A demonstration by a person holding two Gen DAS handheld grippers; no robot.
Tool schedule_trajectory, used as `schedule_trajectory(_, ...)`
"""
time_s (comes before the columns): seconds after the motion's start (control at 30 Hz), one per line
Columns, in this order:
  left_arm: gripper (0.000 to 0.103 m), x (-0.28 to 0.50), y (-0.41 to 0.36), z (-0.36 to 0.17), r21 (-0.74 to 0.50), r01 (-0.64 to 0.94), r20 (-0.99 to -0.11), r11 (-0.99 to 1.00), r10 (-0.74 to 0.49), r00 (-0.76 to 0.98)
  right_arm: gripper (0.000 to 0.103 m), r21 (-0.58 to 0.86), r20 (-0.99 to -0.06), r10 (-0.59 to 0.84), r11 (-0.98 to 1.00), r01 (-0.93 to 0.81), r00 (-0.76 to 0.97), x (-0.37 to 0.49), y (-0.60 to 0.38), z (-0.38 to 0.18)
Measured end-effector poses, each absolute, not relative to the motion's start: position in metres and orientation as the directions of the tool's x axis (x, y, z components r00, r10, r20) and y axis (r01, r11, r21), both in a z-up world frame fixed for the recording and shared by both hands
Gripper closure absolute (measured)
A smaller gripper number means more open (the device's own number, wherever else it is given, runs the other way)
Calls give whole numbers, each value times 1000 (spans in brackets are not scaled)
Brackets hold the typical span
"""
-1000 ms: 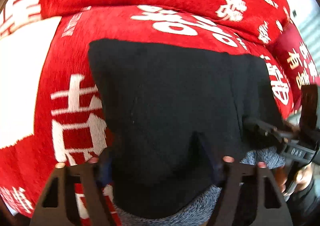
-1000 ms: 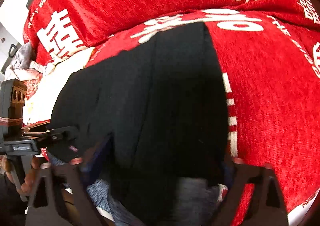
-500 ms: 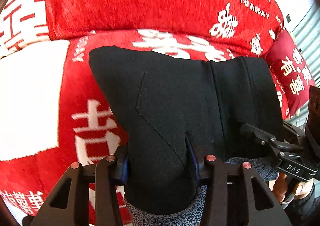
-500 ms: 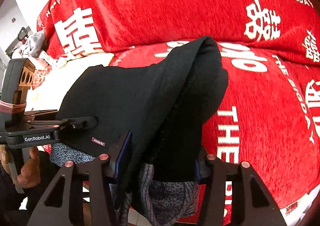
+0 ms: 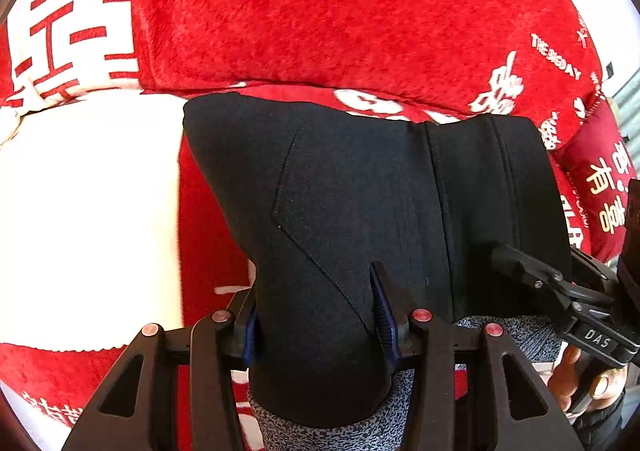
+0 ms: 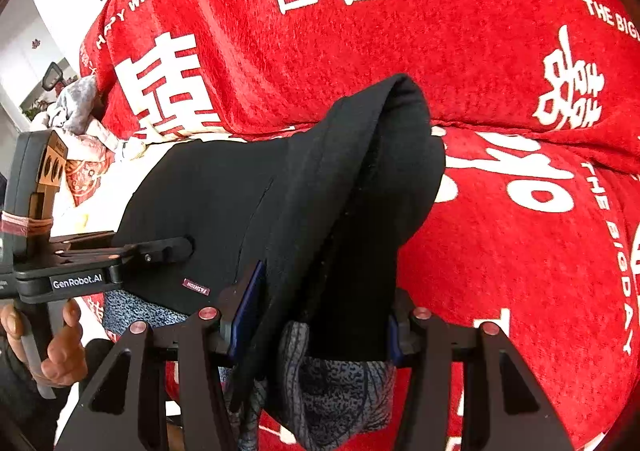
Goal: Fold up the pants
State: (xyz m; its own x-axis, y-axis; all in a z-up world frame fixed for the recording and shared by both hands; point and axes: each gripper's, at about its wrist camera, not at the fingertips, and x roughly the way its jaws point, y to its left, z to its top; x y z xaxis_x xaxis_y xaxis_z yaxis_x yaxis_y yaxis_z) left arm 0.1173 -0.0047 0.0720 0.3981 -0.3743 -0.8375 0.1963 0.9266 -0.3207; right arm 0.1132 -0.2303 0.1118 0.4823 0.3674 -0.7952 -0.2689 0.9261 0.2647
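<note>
Jaws of both grippers clamp the black pants (image 5: 360, 203).
Beyond the right gripper (image 6: 316, 315), a "FASHION" label (image 6: 196, 286) shows; the left gripper (image 5: 320, 315) view hides it.

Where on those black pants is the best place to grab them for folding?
Along the near waistband edge of the black pants, coming from the front of the sofa, one gripper toward each side. That edge is thick, with grey lining showing. Both the left gripper and right gripper already pinch it there.
</note>
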Motion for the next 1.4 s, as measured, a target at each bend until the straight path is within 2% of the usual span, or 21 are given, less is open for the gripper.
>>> schedule_trajectory(0.23,55,135,11,39,-319,149,-867,936,-352,352,50,291,-816,377,923,-253,437,127,-219,87)
schedule_trajectory(0.33,54,138,13,20,-312,139,-880,940,-341,332,50,250,-844,328,941,-230,425,132,-216,65)
schedule_trajectory(0.43,45,140,25,10,-362,120,-866,924,-381,324,50,276,-850,331,943,-187,410,137,-229,53)
schedule_trajectory(0.47,38,141,29,6,-380,107,-864,919,-394,313,49,289,-852,337,941,-177,400,139,-233,50)
schedule_trajectory(0.5,33,141,31,2,-387,97,-865,917,-398,305,48,303,-855,344,939,-165,388,141,-237,46)
schedule_trajectory(0.53,32,141,34,-1,-396,90,-865,914,-404,296,43,316,-859,349,937,-149,375,142,-242,43)
schedule_trajectory(0.6,32,138,44,-1,-414,78,-858,907,-418,300,38,332,-859,356,935,-129,368,141,-248,44)
schedule_trajectory(0.73,32,116,64,25,-392,64,-841,918,-385,380,33,220,-851,261,965,-142,455,120,-251,70)
schedule_trajectory(0.8,32,102,72,42,-421,66,-809,905,-407,424,22,167,-806,265,960,-227,530,97,-239,91)
schedule_trajectory(0.87,32,90,64,55,-453,113,-776,885,-453,439,18,142,-768,310,936,-323,561,79,-224,101)
schedule_trajectory(0.93,32,82,43,59,-434,171,-772,884,-463,436,17,104,-771,350,894,-436,532,66,-202,99)
schedule_trajectory(1.03,32,75,10,41,-380,222,-806,898,-440,396,17,103,-803,360,868,-485,475,65,-191,78)
schedule_trajectory(1.1,32,72,3,20,-348,212,-837,913,-405,369,17,168,-815,393,864,-474,427,70,-198,61)
schedule_trajectory(1.2,32,68,-3,12,-343,220,-833,913,-404,379,17,218,-837,391,880,-422,383,81,-209,40)
schedule_trajectory(1.27,32,67,-3,18,-325,226,-841,918,-390,375,17,198,-839,380,880,-431,391,79,-209,44)
schedule_trajectory(1.4,32,79,5,42,-322,211,-824,923,-383,417,15,79,-856,261,919,-386,447,84,-208,66)
